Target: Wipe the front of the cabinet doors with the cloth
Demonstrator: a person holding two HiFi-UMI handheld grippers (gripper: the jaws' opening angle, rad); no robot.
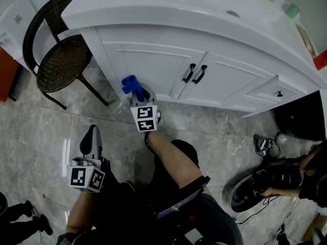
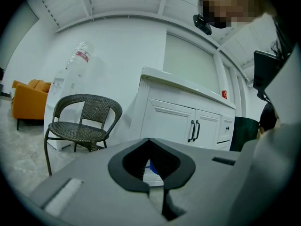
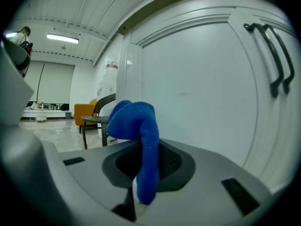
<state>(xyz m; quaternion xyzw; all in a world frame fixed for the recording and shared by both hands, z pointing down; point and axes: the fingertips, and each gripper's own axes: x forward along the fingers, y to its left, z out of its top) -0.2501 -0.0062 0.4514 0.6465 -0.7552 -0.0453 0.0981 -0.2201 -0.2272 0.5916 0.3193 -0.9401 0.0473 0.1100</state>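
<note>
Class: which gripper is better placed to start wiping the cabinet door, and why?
Right. The right gripper grips the blue cloth and is close to the left cabinet door. The left gripper is shut on nothing and farther from that door.

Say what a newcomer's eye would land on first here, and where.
The bright blue cloth clamped in the right gripper stands out, held low by the white left cabinet door. Next come the paired black handles where the doors meet, and the dark wicker chair at the far left.
</note>
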